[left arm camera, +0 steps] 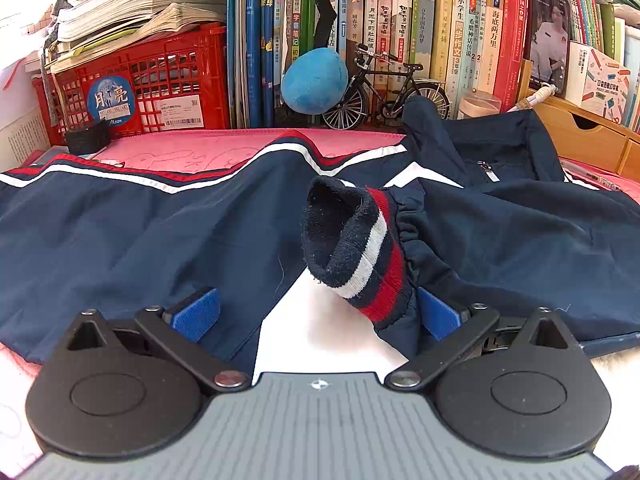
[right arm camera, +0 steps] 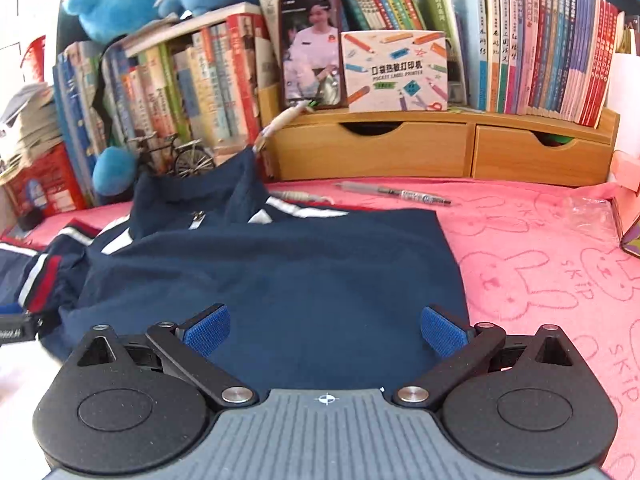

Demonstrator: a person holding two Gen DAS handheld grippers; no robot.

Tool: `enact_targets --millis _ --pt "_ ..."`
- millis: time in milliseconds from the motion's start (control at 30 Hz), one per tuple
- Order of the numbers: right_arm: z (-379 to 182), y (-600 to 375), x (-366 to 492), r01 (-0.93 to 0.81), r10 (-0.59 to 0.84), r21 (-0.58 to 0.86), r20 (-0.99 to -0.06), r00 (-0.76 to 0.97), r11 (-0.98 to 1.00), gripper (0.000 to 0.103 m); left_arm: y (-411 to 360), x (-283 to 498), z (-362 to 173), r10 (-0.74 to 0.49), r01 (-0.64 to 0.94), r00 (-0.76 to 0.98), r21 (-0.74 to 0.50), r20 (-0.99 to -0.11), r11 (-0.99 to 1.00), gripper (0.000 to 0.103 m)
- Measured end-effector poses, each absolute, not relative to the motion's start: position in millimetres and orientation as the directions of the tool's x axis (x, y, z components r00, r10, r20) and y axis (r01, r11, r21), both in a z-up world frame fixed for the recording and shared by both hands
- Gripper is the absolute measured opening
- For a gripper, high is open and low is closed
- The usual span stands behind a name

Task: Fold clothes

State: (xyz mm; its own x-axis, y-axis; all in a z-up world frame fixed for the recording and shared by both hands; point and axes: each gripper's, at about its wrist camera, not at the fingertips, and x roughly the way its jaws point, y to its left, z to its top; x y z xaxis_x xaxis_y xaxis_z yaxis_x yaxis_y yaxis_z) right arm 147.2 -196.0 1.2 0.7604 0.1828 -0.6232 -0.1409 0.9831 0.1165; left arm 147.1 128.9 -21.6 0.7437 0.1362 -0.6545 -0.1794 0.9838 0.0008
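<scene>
far left: red crate (left arm camera: 152, 80) under stacked papers (left arm camera: 140, 4) | far centre: blue plush (left arm camera: 314, 80), model bicycle (left arm camera: 384, 92), upright books (left arm camera: 440, 32) | far right: wooden drawer shelf (right arm camera: 440, 148), phone (right arm camera: 312, 48), label-printer box (right arm camera: 394, 70) | pen (right arm camera: 394, 193) on pink towel (right arm camera: 540, 264)

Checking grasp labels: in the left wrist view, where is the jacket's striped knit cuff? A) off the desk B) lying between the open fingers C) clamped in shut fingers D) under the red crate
B: the navy, white and red striped knit cuff stands between the left hand-held gripper's spread blue pads.
</scene>
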Motion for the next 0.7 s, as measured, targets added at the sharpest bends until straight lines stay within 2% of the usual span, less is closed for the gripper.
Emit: enact_targets --millis 67,233,333,567,700 --pt "-2.9 -201.5 135.7 -0.136 0.178 0.115 -0.637 0.75 0.984 0.103 129.2 147.0 -21.7 0.135 -0.179 0.744 0.0 -0.655 0.984 0.103" --pt "-13.8 -221.1 131.9 -0.02 0.041 0.04 -0.68 0.732 0.999 0.103 132.4 145.0 -21.1 0.119 -0.175 0.75 -0.022 -0.65 0.984 0.103" --pt "-7.7 -239.3 119.4 -0.003 0.077 0.113 -0.66 0.747 0.994 0.103 142.6 134.0 -14.5 0.083 -0.151 0.762 -0.052 -0.643 0.987 0.103" --pt "-9.4 -253.4 109.1 0.003 0.083 0.131 -0.64 0.764 0.991 0.103 168.5 104.4 16.3 0.018 -0.105 0.813 -0.116 -0.582 0.988 0.103" --pt "-7.6 -247.3 109.4 -0.022 0.112 0.151 -0.624 0.774 0.988 0.103 170.0 117.3 12.2 0.099 -0.168 0.794 -0.06 -0.6 0.984 0.103"
